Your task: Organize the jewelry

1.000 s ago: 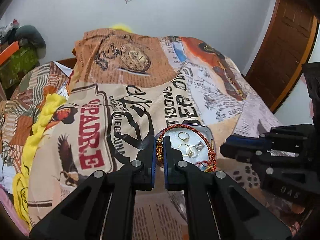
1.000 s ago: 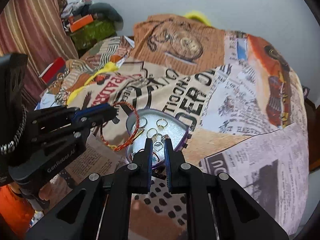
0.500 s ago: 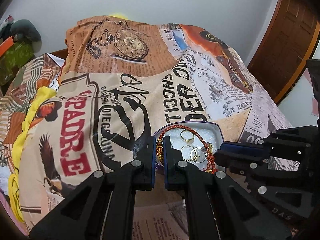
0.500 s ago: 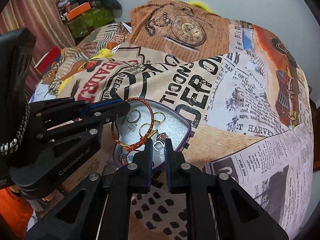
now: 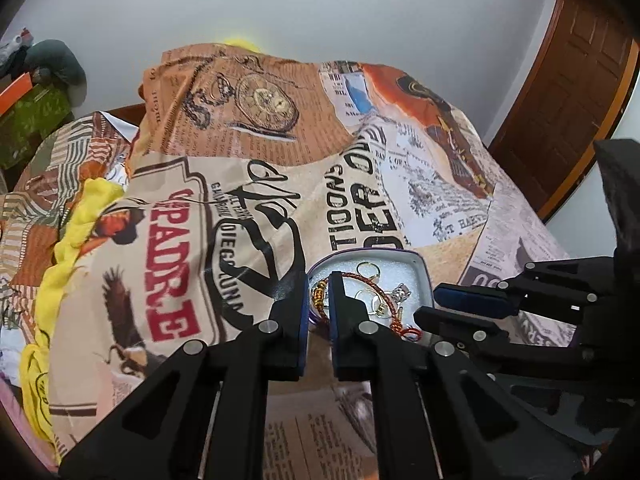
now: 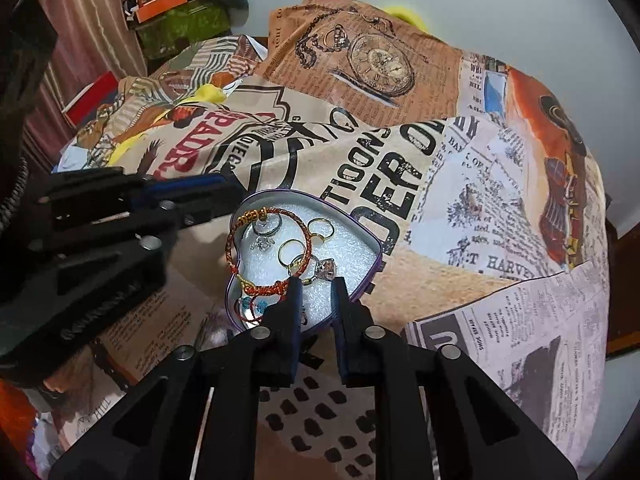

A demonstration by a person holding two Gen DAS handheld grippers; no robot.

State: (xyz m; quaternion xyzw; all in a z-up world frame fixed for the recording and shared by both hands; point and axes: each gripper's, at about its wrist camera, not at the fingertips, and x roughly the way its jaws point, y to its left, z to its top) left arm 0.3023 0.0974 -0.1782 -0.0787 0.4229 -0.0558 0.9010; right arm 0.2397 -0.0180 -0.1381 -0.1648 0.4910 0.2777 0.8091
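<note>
A purple heart-shaped tin (image 6: 376, 245) with white foam lining sits on the printed bedspread; it also shows in the left wrist view (image 5: 423, 270). A red and gold cord bracelet (image 6: 231, 240) lies draped over the tin's left rim (image 5: 372, 282), with several gold and silver rings (image 6: 320, 227) inside. My left gripper (image 5: 319, 294) sits at the tin's left rim, jaws slightly parted, with the bracelet's gold beads between the tips. My right gripper (image 6: 316, 292) is slightly open and empty over the tin's near end.
The bedspread (image 5: 256, 216) with newspaper prints covers the bed. A yellow cloth (image 5: 68, 240) lies at the left. A wooden door (image 5: 568, 80) stands at the right. Boxes and clutter (image 6: 176, 12) sit beyond the bed's far left.
The bracelet has come down from hanging above the tin and now lies on it. My left jaws have parted slightly. My right jaws have opened wider.
</note>
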